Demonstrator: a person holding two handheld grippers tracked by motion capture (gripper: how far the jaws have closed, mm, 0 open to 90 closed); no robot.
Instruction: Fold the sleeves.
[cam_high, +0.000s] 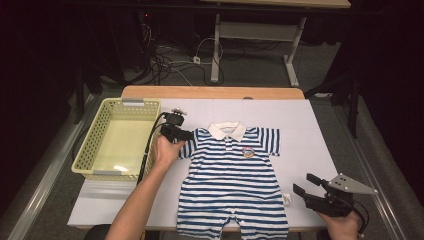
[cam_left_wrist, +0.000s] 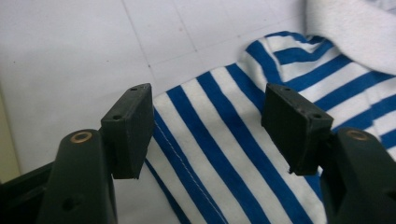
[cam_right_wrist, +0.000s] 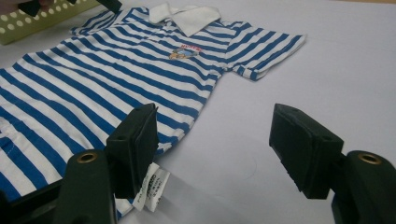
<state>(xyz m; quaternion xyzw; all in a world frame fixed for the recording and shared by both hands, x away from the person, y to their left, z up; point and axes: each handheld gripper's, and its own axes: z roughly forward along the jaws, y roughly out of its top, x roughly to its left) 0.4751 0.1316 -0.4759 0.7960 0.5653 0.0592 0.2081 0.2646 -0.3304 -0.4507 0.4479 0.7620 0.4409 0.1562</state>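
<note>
From the high view, the striped romper (cam_high: 232, 182) lies flat at the centre of the white surface (cam_high: 310, 140), the left gripper (cam_high: 181, 134) at its left sleeve, the right gripper (cam_high: 307, 186) at lower right, a yellow basket (cam_high: 90, 145) far left. In the left gripper view the 2 jaws stand apart over the sleeve hem (cam_left_wrist: 187, 140), holding nothing. In the right gripper view the jaws gape beside the care label (cam_right_wrist: 152, 189); the cloth looks soft, light and floppy, best pinched at a hem.

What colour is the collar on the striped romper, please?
White; the collar shows best in the high view.
</note>
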